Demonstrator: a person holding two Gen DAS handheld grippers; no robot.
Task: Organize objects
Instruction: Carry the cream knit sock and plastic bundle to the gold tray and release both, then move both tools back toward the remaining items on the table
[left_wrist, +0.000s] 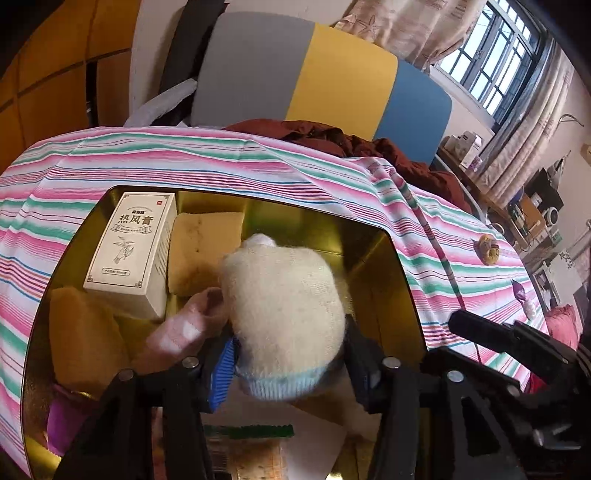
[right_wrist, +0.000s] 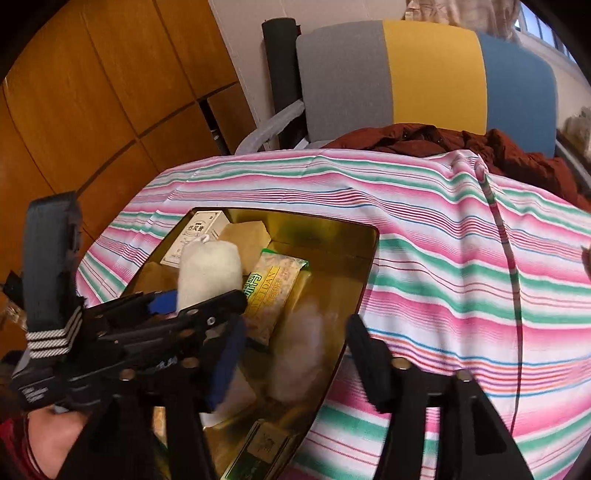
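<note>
Left wrist view. A gold tin (left_wrist: 369, 266) sits on a table under a striped cloth (left_wrist: 229, 162). The left gripper (left_wrist: 288, 363) hangs over the tin's near half. Its jaws are part-spread with a cream knit sock (left_wrist: 284, 306) between them; whether the pads still press on the sock cannot be told. The sock has a pale blue cuff and lies near the tin's middle. At the tin's far left corner stands a cream carton (left_wrist: 133, 254) with printed characters, a tan sponge-like block (left_wrist: 201, 251) beside it. Another tan piece (left_wrist: 83, 339) lies along the left wall, and a pink item (left_wrist: 184, 325) touches the sock's left side. The tin's right half shows bare gold floor, open room. A small trinket (left_wrist: 488, 249) and a purple one (left_wrist: 520, 291) lie on the cloth towards the right edge. The right gripper (left_wrist: 517, 350) enters at lower right, over the cloth outside the tin.

Right wrist view. The right gripper (right_wrist: 295, 354) stands with jaws spread and nothing pinched, over the tin's near right side. A blurred whitish tuft (right_wrist: 306, 350) lies beneath, hard to identify. This view alone shows a green-and-yellow packet (right_wrist: 275, 291) behind the sock (right_wrist: 208, 277) and a dark green box (right_wrist: 266, 443), cut off by the gripper frame, at the near edge. The left gripper (right_wrist: 199, 299) reaches in from the left.
</note>
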